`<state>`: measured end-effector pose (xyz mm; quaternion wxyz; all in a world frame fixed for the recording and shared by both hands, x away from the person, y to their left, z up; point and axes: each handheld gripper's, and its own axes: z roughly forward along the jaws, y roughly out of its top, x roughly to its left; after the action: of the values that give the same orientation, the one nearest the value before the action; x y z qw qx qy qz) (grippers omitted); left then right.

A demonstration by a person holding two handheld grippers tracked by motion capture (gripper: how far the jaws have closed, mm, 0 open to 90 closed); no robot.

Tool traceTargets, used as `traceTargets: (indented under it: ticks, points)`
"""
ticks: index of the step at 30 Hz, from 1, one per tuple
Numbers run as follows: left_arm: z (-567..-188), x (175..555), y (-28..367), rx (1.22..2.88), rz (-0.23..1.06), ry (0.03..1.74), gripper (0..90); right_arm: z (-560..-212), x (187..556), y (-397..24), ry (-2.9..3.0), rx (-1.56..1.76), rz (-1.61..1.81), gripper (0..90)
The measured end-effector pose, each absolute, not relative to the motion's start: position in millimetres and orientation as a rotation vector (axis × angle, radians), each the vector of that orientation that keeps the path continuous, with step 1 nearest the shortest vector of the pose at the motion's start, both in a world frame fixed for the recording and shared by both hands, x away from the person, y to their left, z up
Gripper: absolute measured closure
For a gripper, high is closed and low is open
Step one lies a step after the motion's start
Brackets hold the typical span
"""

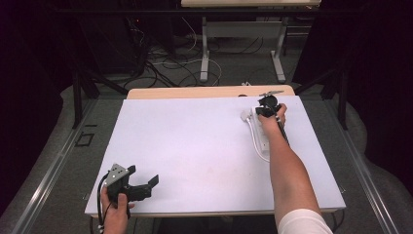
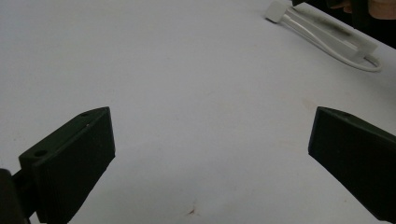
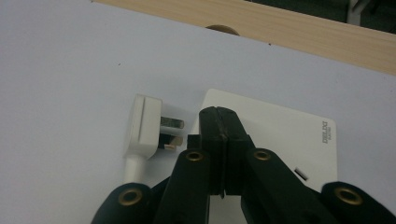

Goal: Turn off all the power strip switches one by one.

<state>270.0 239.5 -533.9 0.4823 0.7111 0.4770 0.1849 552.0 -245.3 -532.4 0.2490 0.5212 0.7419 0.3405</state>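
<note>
Table (image 1: 195,146): white sheet over a wooden top, the wood (image 3: 299,28) showing as a strip along the far edge. Floor beyond it carries loose cables (image 1: 165,63) and the legs of a second table (image 1: 204,53).

Power strip (image 1: 259,134): white, lying flat near the far right part of the sheet, long axis running toward the person. Its end face with printed lettering shows in the right gripper view (image 3: 289,135). Its white cord (image 2: 345,58) loops along one side of the body.

Plug (image 3: 144,126): white, lying on its side just beside the strip's far end, pins pointing toward the strip, not inserted.

Right gripper (image 3: 225,126): jaws pressed together with nothing between them, tips directly over the strip's end, next to the plug pins.

Left gripper (image 1: 146,187): at the near left edge of the table, well apart from the strip, jaws wide apart over bare sheet.
</note>
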Motion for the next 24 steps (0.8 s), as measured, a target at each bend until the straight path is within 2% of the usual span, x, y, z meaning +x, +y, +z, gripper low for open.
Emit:
traceTargets:
  ticks: [24]
  points:
    - [-534.4, 269.4, 239.6, 1.731, 0.447, 1.163, 0.4, -542.5, 557.2, -238.4, 1.992, 1.432, 0.977, 90.0]
